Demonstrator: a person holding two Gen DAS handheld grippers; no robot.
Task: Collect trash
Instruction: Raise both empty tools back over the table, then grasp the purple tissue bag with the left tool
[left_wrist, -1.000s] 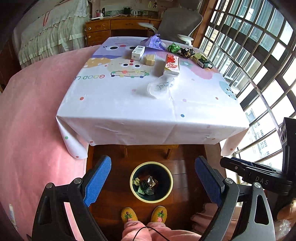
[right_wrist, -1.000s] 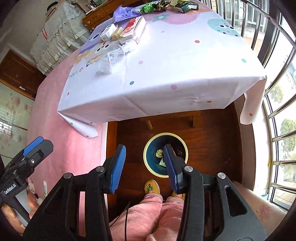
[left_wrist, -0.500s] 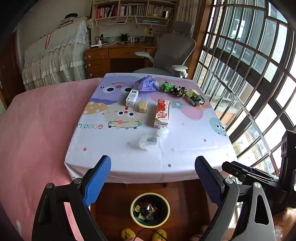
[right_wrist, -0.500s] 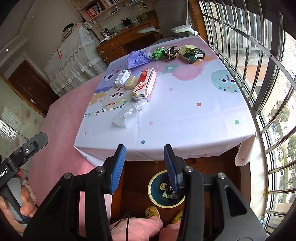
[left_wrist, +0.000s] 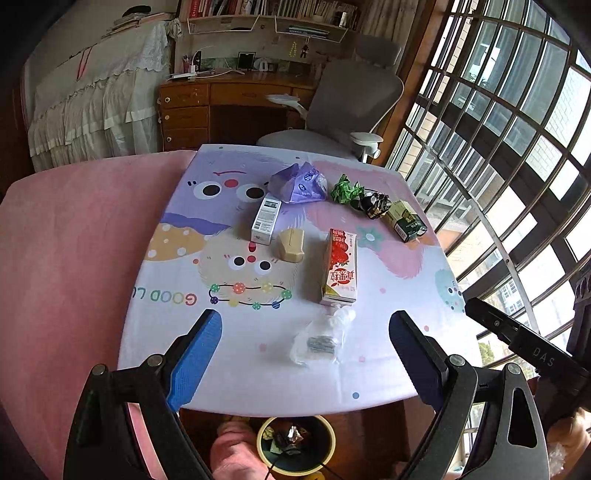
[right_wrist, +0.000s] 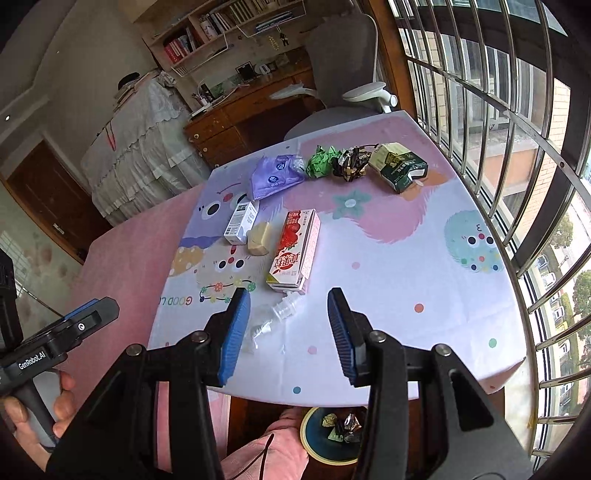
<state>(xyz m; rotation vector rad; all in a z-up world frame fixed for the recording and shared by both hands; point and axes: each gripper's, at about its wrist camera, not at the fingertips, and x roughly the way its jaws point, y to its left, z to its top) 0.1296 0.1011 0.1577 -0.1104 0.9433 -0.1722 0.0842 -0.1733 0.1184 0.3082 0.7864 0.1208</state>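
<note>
Both grippers, left gripper (left_wrist: 304, 354) and right gripper (right_wrist: 288, 328), empty, fingers apart, aimed at clear plastic bottle (left_wrist: 321, 338) nearest table edge, bin (right_wrist: 332, 432) below.

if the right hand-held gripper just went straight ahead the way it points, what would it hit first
Most likely the crumpled clear plastic bottle lying just ahead of the open right hand-held gripper, with the red strawberry milk carton right behind it. Depth is unclear, so it could land on the tablecloth instead.

On the counter (left_wrist: 388, 369), a bottle (left_wrist: 321, 338) lies near the front edge, a carton (left_wrist: 340, 267) just behind it. Two boxes (left_wrist: 265, 220) sit left of the carton. Wrappers (left_wrist: 364, 195) line the back edge. A bin (left_wrist: 295, 443) stands below the front edge.
</note>
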